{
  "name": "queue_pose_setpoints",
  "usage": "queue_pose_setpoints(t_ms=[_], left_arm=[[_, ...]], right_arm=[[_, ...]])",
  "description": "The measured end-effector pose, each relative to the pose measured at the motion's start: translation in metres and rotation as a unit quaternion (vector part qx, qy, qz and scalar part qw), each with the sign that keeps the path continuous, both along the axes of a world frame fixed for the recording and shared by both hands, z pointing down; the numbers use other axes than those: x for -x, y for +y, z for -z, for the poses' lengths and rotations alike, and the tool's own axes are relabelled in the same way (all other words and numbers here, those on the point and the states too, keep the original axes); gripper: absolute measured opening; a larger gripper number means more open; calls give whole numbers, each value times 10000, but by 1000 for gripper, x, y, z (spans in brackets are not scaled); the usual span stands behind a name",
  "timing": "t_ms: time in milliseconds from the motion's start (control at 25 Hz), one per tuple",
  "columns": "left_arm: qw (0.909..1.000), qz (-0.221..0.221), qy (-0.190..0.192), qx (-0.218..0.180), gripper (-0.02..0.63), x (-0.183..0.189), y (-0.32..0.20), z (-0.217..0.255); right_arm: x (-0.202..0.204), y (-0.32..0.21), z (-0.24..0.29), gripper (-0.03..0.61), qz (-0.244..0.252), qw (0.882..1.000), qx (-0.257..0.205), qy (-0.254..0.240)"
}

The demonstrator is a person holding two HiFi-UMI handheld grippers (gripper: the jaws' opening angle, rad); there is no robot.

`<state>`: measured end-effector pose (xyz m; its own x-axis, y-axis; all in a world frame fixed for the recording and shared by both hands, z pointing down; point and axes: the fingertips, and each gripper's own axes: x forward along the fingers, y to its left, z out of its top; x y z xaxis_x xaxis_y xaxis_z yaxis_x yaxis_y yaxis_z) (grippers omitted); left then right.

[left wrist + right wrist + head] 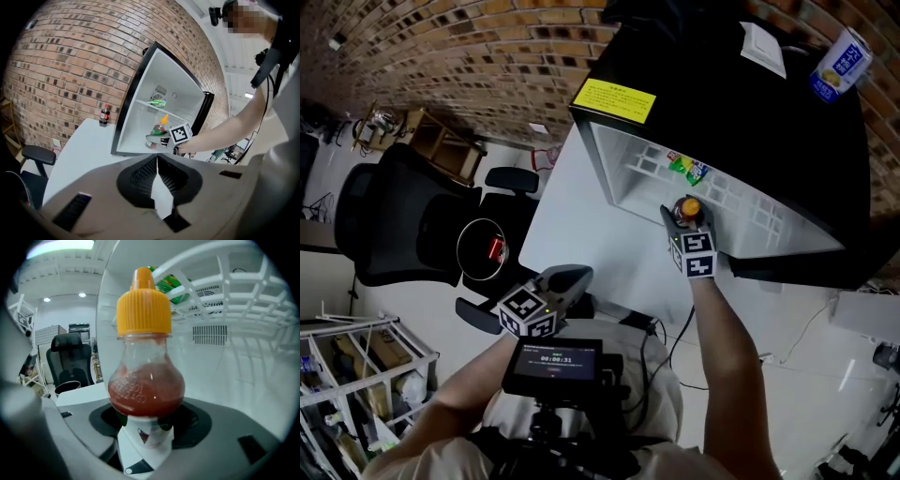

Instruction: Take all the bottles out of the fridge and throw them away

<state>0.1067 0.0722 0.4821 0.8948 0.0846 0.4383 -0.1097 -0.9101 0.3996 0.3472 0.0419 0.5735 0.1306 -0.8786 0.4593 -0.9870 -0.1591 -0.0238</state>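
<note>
A clear sauce bottle [145,357] with an orange cap and red sauce stands inside the open black mini fridge [637,164]. My right gripper [145,427] reaches into the fridge and is shut on the bottle's lower body; the bottle [686,208] is upright between the jaws. From the left gripper view the same bottle [159,127] and right gripper [157,139] sit on the fridge floor. On the wire shelf above lies a green packet [687,169]. My left gripper [572,278] hangs shut and empty near my lap, in front of the table.
A small cola bottle [104,115] stands on the white table [581,253] beside the fridge's left wall. A can [842,64] sits on the fridge top. A black office chair [412,225] and a round black bin [483,248] stand left of the table.
</note>
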Motion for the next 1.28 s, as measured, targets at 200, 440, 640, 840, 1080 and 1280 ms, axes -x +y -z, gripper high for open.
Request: queue_pose_setpoints(t_ms=[200,440,640,840,1080,1280], left_arm=[[10000,-13,35,43,12,-3,-3,1],[9999,-107,89,0,12,-7,-5,-5],[9998,-147,131,-37,12,-10,-6,-8],[9999,-56,139,-17,12,-7,-11,-9],[9998,79,162,28,12,-1,-15,-12],[9994,251,248,9,12,11,-23,-14]], right_arm=[[43,21,6,259,504,9987,-40,-67],[97,38,32,259,1175,9925,-298,-151],[138,53,76,261,1603,9832,-733,-471],[175,77,98,261,1825,9763,-864,-774],[200,79,104,261,2137,9710,-770,-746],[211,64,107,261,2416,9656,-729,-626]])
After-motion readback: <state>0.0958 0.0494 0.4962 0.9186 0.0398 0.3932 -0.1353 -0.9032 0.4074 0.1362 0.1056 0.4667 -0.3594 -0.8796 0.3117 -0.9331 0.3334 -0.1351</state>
